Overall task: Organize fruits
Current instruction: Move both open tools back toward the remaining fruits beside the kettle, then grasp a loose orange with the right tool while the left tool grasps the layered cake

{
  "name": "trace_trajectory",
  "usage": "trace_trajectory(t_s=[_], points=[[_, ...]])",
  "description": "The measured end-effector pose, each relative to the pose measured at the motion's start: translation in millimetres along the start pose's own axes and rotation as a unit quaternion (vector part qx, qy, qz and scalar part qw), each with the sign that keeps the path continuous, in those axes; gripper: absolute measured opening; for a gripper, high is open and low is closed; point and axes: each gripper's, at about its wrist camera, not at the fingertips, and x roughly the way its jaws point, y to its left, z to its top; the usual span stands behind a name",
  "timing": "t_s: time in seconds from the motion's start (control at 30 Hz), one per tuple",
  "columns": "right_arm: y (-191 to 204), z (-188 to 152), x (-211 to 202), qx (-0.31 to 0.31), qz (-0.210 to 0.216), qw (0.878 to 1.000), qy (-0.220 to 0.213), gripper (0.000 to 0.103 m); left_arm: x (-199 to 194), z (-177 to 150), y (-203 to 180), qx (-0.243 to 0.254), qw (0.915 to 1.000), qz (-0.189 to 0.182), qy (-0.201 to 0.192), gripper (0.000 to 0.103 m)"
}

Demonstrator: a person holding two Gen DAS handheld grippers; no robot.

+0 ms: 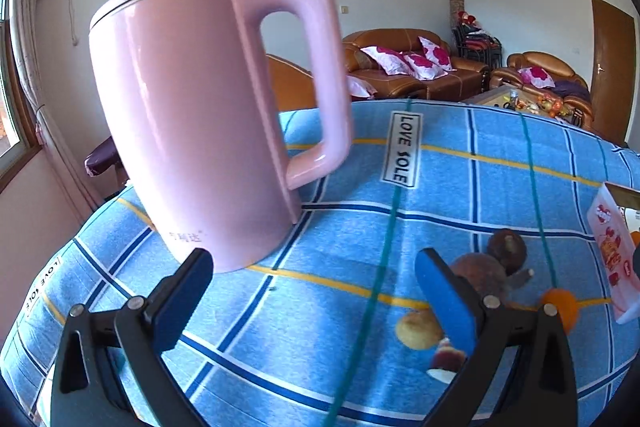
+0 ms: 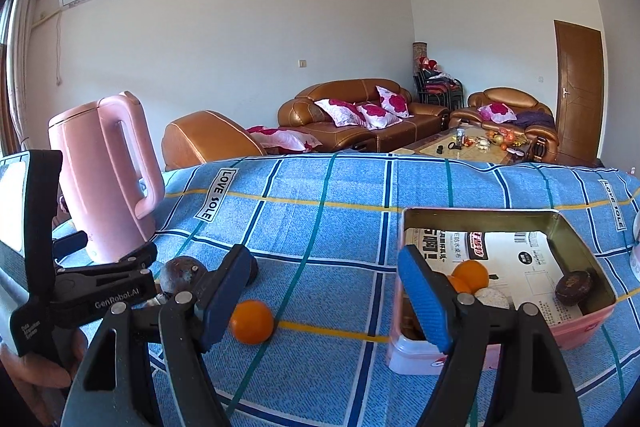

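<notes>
My left gripper [image 1: 316,291] is open and empty over the blue checked cloth; it also shows from the side at the left of the right wrist view [image 2: 120,267]. Right of it lie two dark brown fruits [image 1: 506,251], a yellowish fruit [image 1: 418,329], a reddish fruit [image 1: 448,357] and an orange [image 1: 562,307]. My right gripper [image 2: 326,297] is open and empty. An orange [image 2: 252,321] lies just inside its left finger. The pink tin box [image 2: 580,331] at the right holds two oranges [image 2: 472,273], a pale fruit [image 2: 494,297] and a dark fruit [image 2: 574,287].
A tall pink kettle [image 1: 200,123] stands on the cloth at the left, close to my left gripper's left finger; it also shows in the right wrist view [image 2: 104,179]. The tin box edge [image 1: 610,251] shows at the far right. Brown sofas [image 2: 360,119] stand beyond the table.
</notes>
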Motion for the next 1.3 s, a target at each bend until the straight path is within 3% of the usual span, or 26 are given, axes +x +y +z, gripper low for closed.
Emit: trace_trajectory(t_s=[0.1,0.37,0.47,0.63,0.7,0.8,0.9,0.97,1.03,1.13,1.3], points=[[9.2,-0.9,9.8,-0.016,0.008,0.999,0.026,0.078,5.7,-0.4,12.3,-0.005,0.9998,0.014,0.01,0.103],[40.3,-9.4,41.8,-0.079,0.037,0.989,0.118,0.076,-0.6,-4.6,19.5,-0.001,0.9984,-0.053,0.018,0.102],[46.2,-12.4,49.5,-0.096,0.028,0.985,0.141,0.063,-4.8,-5.7,14.4,0.02,0.9956,-0.09,0.018,0.1],[44.6,-16.5,63.4,-0.094,0.039,0.978,0.184,0.06,-10.3,-10.0,-7.4,0.083,0.9853,-0.146,0.033,0.097],[47.3,-18.6,66.7,-0.099,0.045,0.975,0.196,0.049,-16.5,-13.1,-14.4,0.112,0.9803,-0.16,0.028,0.097],[48.2,-21.5,71.5,-0.098,0.055,0.97,0.214,0.04,-26.9,-15.6,-21.1,0.136,0.9701,-0.201,0.018,0.097],[45.8,-21.7,71.7,-0.088,0.065,0.97,0.216,0.035,-35.2,-18.2,-29.4,0.153,0.9571,-0.246,0.014,0.097],[46.3,-21.7,71.6,-0.087,0.064,0.971,0.214,0.034,-38.7,-20.1,-34.9,0.162,0.9521,-0.259,0.013,0.091],[41.2,-20.1,69.4,-0.075,0.064,0.973,0.208,0.034,-36.6,-20.7,-37.1,0.162,0.9503,-0.265,0.021,0.085],[27.7,-13.8,55.9,-0.039,0.072,0.982,0.171,0.034,-28.9,-22.6,-37.9,0.154,0.9477,-0.275,0.047,0.061],[14.5,-10.5,44.5,-0.005,0.071,0.987,0.143,0.034,-26.2,-27.5,-43.7,0.162,0.9427,-0.285,0.065,0.057]])
